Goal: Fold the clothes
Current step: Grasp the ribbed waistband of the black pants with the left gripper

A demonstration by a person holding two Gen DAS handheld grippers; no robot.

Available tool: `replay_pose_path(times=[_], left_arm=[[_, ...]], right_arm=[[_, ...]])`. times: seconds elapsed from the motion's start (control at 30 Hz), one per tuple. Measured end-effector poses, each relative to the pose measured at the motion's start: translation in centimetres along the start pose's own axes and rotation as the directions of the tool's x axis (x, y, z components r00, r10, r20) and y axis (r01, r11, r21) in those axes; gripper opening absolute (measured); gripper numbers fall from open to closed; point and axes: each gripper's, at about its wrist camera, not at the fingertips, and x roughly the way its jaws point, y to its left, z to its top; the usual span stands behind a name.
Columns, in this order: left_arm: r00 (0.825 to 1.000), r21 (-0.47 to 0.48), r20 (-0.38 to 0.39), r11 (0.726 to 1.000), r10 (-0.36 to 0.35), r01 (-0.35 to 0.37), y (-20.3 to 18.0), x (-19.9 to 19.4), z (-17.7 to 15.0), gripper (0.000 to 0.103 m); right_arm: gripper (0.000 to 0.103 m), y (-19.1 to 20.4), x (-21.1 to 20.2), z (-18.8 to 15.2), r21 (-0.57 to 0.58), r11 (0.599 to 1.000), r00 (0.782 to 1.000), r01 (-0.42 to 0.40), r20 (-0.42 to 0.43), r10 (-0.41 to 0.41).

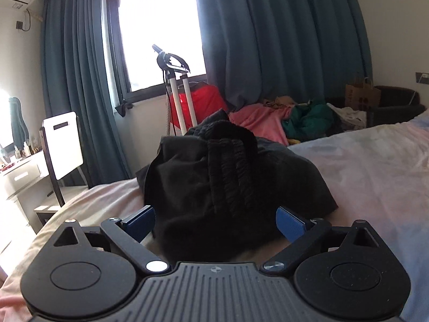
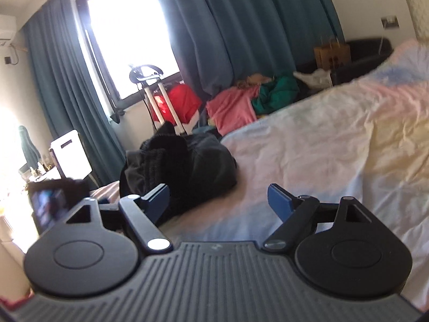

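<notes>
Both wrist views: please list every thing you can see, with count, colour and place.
dark clothes: one heap, black, on bed near its edge
bed: one, pale pink and blue sheet
clothes pile: pink, green, white, beyond bed
curtains: teal, beside window
window: one, bright
red bag: one, under window
chair: one, white back, left of bed
paper bag: one, brown, far right
left gripper: open, heap between fingers
right gripper: open, over sheet

L wrist: low, close on dark clothes [image 1: 214, 187] | R wrist: further right | both face window [image 2: 128, 40]
</notes>
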Motion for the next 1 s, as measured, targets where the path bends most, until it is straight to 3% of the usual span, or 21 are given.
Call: replay_pose_path(times=[0.13, 0.2, 0.33, 0.37, 0.47, 0.57, 0.7, 0.83, 1.0], left_arm=[[0.997, -0.003, -0.014, 0.997, 0.078, -0.078, -2.3, 6.4, 1.6, 0.088], [0.986, -0.021, -0.072, 0.988, 0.149, -0.151, -2.3, 9.1, 1.8, 0.060], [0.986, -0.065, -0.061, 0.985, 0.154, -0.158, -1.0, 9.6, 2.2, 0.054], [0.989, -0.067, -0.037, 0.987, 0.143, -0.146, -0.7, 8.7, 2.2, 0.042], [0.988, -0.097, 0.031, 0.985, 0.148, -0.145, 1.0, 5.6, 2.7, 0.023], [0.983, -0.152, 0.067, 0.976, 0.169, -0.158, 4.0, 2.3, 3.3, 0.012], [0.975, -0.171, 0.134, 0.973, 0.179, -0.156, 8.2, -3.6, 3.8, 0.009], [0.979, -0.197, 0.162, 0.976, 0.124, -0.091, 12.0, -9.9, 3.7, 0.009], [0.986, -0.230, 0.157, 0.973, 0.052, -0.014, 16.3, -17.9, 0.8, 0.009]], right_arm=[[0.083, -2.6, 3.1, -0.7, 0.091, 0.995, 0.998, 0.033, -0.059, -0.027], [0.083, -3.8, 4.2, -1.1, 0.142, 0.989, 0.996, 0.036, -0.089, -0.023], [0.083, -4.0, 5.4, -2.0, 0.128, 0.991, 0.994, 0.043, -0.102, -0.030], [0.083, -3.8, 5.6, -2.2, 0.120, 0.992, 0.994, 0.046, -0.106, -0.034], [0.083, -3.1, 5.8, -2.5, 0.107, 0.994, 0.994, 0.039, -0.101, -0.028], [0.083, -1.9, 5.2, -2.6, 0.065, 0.998, 0.997, 0.026, -0.073, -0.021], [0.083, -0.4, 3.7, -2.4, 0.003, 1.000, 1.000, -0.004, -0.021, 0.004], [0.083, 1.0, 1.4, -2.1, -0.053, 0.997, 0.997, -0.054, 0.047, 0.057], [0.083, 2.8, -1.2, -2.2, -0.130, 0.983, 0.988, -0.129, 0.067, 0.138]])
